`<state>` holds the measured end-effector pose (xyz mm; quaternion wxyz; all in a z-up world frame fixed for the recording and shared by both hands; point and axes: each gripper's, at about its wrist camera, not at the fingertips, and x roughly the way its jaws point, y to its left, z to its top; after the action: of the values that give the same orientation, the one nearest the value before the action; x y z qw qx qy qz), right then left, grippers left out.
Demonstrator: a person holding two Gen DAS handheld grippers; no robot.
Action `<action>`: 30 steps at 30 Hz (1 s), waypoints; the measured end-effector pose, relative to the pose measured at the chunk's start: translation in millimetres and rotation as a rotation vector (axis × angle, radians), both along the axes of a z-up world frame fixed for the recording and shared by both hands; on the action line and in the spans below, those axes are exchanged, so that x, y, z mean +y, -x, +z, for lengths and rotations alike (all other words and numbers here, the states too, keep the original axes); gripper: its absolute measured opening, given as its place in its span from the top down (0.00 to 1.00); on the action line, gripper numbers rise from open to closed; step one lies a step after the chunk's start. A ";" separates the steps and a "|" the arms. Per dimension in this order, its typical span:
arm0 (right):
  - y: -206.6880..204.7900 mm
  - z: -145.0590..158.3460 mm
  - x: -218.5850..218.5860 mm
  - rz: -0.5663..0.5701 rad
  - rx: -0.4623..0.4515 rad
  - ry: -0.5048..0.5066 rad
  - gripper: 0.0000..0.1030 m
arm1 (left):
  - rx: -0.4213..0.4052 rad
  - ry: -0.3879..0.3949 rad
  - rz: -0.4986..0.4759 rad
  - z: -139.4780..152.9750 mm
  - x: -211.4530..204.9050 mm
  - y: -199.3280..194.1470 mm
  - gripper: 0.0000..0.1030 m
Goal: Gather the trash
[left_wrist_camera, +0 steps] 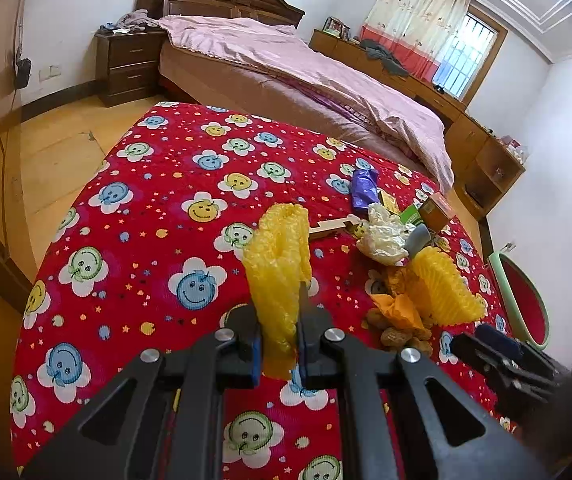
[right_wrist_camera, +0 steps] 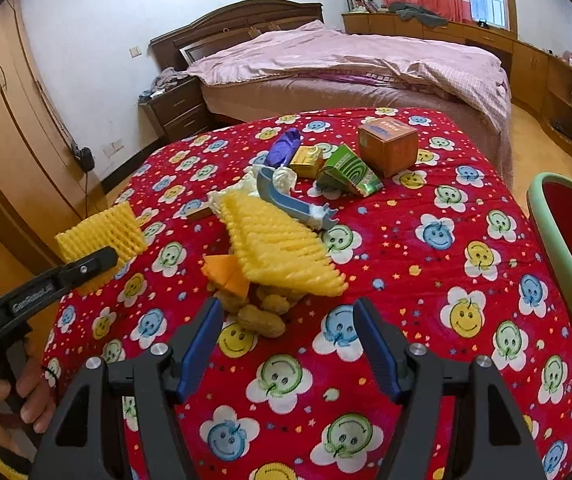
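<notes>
the red bin [right_wrist_camera: 558,216] is cut off at the right edge; peanuts [right_wrist_camera: 264,320] lie partly hidden under yellow foam net [right_wrist_camera: 282,248].

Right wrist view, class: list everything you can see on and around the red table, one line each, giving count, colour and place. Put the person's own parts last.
Tablecloth: one, red with smiley flowers, covering the table.
Foam fruit net: two, yellow; one on the pile mid-table, one in the left gripper.
Peanuts: several, tan, under the net's near edge.
Orange paper scrap: one, beside the peanuts.
Blue plastic piece: one, behind the net.
Crumpled white wrapper: one, around the blue piece.
Purple bag: one, far side.
Small boxes: yellow, green, orange, far side.
Bin: one, green rim, red inside, right edge.
Bed: one, pink cover, behind.
Left gripper: shut on the net.
Right gripper: open, empty, near the peanuts.
Hand: bottom left.
</notes>
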<state>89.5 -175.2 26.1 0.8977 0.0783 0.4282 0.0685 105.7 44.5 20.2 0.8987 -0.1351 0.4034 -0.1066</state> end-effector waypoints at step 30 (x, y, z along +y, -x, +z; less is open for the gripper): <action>14.4 18.9 -43.3 -0.063 -0.102 -0.110 0.87 | -0.049 0.020 -0.060 24.6 -26.2 17.9 0.88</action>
<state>75.0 -218.5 45.0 0.9144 0.1374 0.3746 0.0677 87.8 18.4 44.9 0.9033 -0.1292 0.3841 -0.1406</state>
